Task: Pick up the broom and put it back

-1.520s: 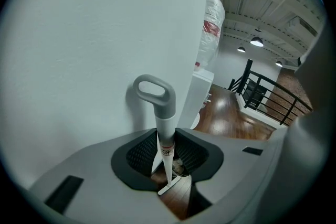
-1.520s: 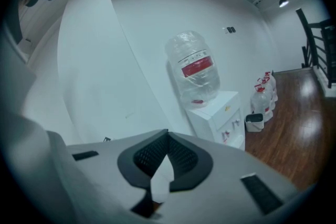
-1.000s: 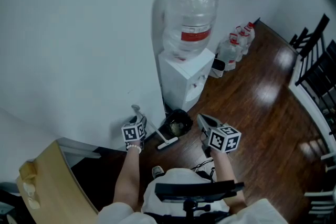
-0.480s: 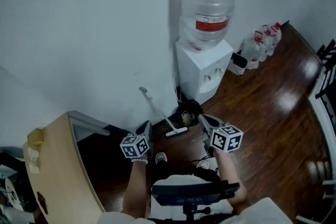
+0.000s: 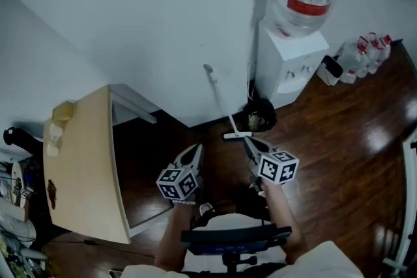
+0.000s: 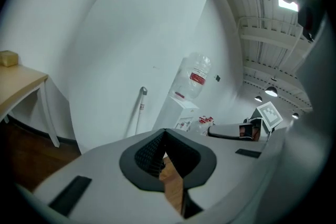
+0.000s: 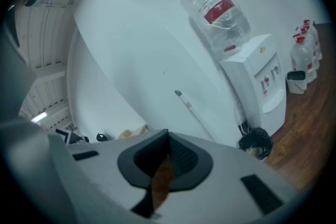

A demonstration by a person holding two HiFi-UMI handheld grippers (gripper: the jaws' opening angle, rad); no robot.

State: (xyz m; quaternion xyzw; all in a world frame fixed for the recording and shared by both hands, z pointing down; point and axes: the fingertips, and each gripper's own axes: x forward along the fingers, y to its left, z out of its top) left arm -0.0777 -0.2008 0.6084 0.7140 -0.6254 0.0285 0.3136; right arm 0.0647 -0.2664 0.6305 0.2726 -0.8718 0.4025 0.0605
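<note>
Broom (image 5: pixel 221 104) propped against white wall (image 5: pixel 130 10), head down on wood floor (image 5: pixel 326 140), at twelve o'clock from right gripper (image 5: pixel 249 142), one o'clock from left gripper (image 5: pixel 194 152); black bin (image 5: pixel 260 118) at its two o'clock. Both grippers' jaws closed together, gripping nothing.

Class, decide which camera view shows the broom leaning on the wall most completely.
The head view: the broom shows whole there, from the handle tip against the wall down to its head on the floor. The left and right gripper views show only the upper handle; the broom's head is hidden in both.
</note>
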